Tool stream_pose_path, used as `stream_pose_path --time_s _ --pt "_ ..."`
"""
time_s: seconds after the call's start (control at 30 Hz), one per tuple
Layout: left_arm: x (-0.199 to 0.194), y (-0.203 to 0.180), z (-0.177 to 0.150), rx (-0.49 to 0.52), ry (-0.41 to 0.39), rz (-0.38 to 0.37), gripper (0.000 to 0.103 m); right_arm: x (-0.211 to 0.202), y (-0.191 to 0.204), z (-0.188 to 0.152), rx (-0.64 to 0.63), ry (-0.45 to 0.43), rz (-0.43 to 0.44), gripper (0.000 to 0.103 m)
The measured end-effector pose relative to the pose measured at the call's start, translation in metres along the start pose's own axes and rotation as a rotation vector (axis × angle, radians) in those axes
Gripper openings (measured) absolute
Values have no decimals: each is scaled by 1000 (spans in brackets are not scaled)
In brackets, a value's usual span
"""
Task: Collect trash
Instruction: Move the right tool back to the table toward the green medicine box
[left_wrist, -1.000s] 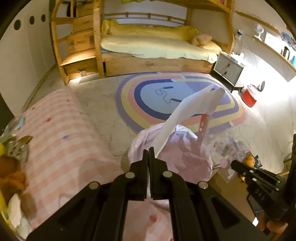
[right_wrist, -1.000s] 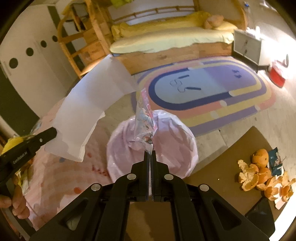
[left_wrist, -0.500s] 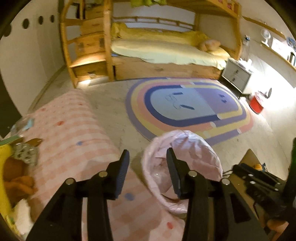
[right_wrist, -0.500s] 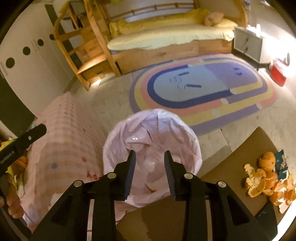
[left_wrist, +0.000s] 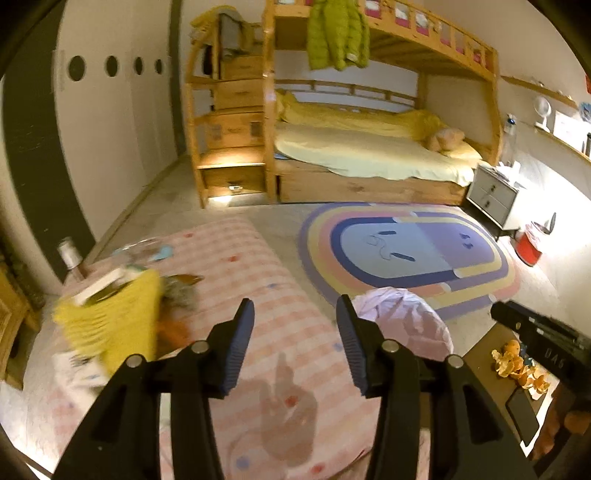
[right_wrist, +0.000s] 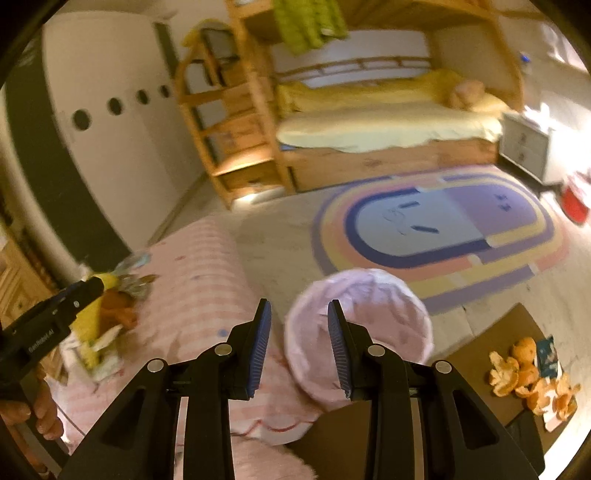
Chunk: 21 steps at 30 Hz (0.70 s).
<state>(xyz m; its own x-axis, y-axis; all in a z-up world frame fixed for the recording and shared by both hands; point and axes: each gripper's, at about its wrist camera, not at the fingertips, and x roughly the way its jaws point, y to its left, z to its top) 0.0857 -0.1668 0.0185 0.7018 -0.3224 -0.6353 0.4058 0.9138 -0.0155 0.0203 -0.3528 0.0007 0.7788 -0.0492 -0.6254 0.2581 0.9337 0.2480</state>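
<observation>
A bin lined with a pink bag (right_wrist: 358, 325) stands on the floor beside a pink checked cloth surface (left_wrist: 266, 295); it also shows in the left wrist view (left_wrist: 402, 325). My left gripper (left_wrist: 295, 347) is open and empty above the pink cloth. My right gripper (right_wrist: 299, 347) is open and empty, just left of the bin's rim. Orange peels (right_wrist: 524, 373) and a wrapper lie on a brown board at the right. A yellow packet and other litter (left_wrist: 110, 317) lie at the left on the cloth.
A rainbow rug (left_wrist: 410, 251) covers the floor ahead, with a wooden bunk bed (left_wrist: 369, 155) behind it. A grey nightstand (left_wrist: 491, 195) and a red container (left_wrist: 528, 247) stand at the right. A bottle (left_wrist: 70, 258) stands at the far left.
Both grippers opened and let go of the white paper and the wrapper, which are no longer in view. Both have lifted and pulled back from the bin, the left swinging toward the cloth.
</observation>
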Motion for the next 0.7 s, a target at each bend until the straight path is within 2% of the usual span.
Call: stream_pose_path --time_s 0.13,0.37,0.5,0.7 --pt "-24 35 -12 -40 7 68 46 -4 40 2 -91 8 57 34" --pt "-53 110 -34 -140 42 210 55 0 107 1 -240 41 150 34" --pt "-66 148 -44 -196 42 284 59 9 141 -1 -303 64 194 39" --pt "-74 191 -64 -272 56 334 62 21 178 -8 -371 98 244 41"
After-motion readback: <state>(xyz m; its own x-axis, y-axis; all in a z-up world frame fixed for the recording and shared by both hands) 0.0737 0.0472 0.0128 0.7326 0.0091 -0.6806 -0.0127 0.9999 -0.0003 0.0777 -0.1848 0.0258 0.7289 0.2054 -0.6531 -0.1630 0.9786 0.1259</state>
